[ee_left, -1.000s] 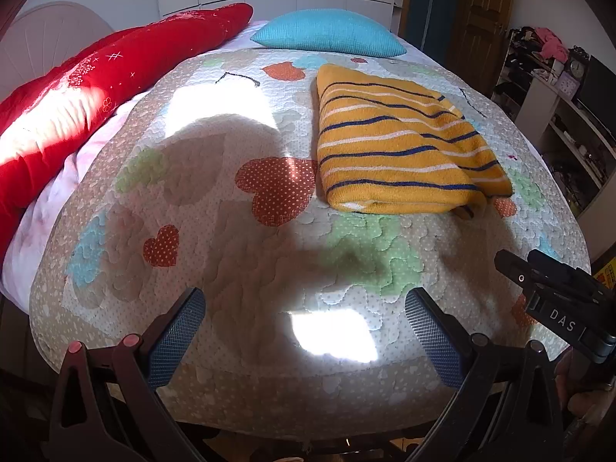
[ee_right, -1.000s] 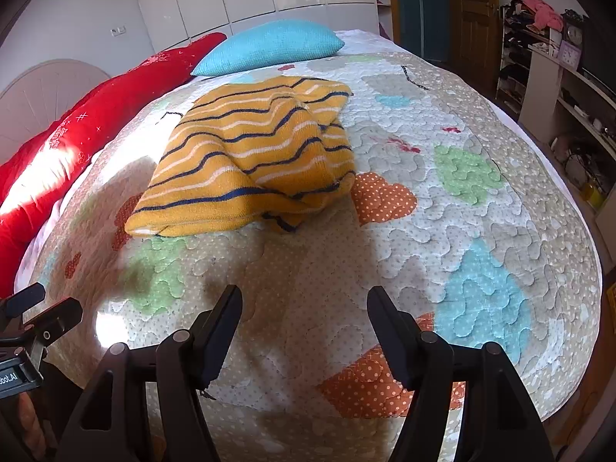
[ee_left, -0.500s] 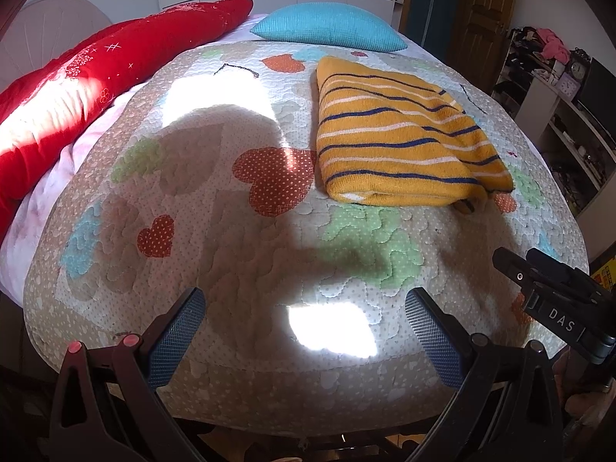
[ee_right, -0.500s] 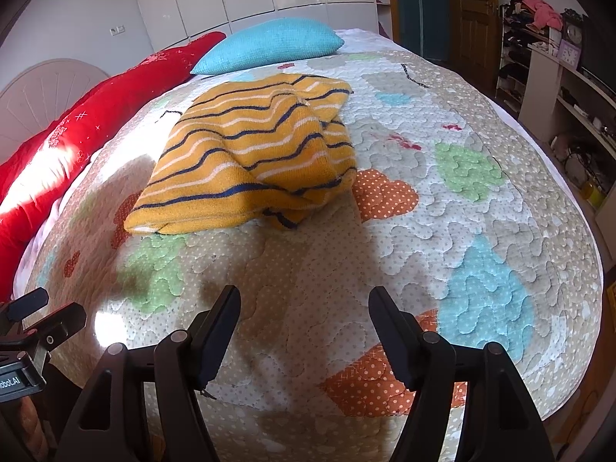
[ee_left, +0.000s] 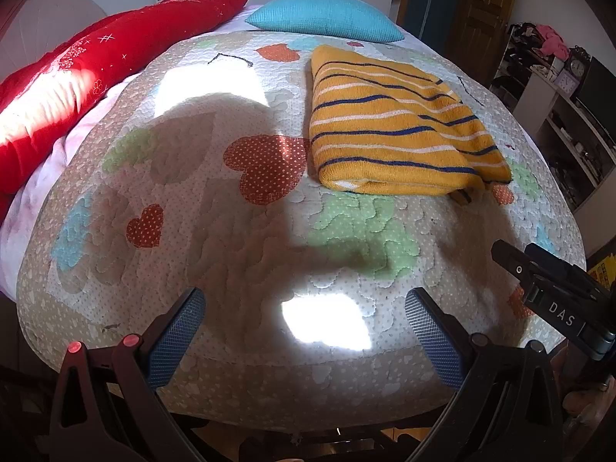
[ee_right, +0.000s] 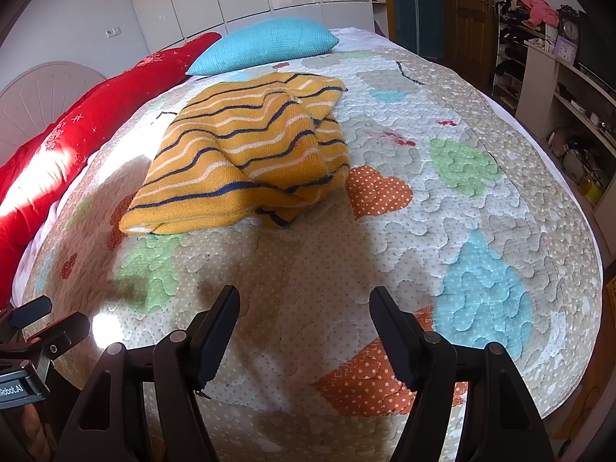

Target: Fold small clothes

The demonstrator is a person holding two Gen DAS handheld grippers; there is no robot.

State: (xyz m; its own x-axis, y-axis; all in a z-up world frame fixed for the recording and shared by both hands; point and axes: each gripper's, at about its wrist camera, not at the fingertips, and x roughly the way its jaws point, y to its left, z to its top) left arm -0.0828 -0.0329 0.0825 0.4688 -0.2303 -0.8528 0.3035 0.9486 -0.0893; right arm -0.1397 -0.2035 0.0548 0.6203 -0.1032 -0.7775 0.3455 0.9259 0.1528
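L claw (ee_left: 304, 331): jaws gaping, holding nothing.
R claw (ee_right: 304, 327): same, empty.
Sweater (ee_right: 238, 161): lying folded on quilt (ee_right: 481, 200), well ahead of both claws.
Risk: pinching one layer only, fold is slipping apart.

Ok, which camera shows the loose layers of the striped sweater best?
Right wrist: the striped sweater shows its overlapping flaps and a corner poking out underneath. Left wrist shows mostly its smooth top and near folded edge.

Folded sweater (ee_left: 389, 127) (ee_right: 246, 154), mustard knit with navy and white stripes, lying flat on the quilt (ee_left: 238, 238) (ee_right: 442, 200); thick fold edge nearest, a loose corner poking out beneath.
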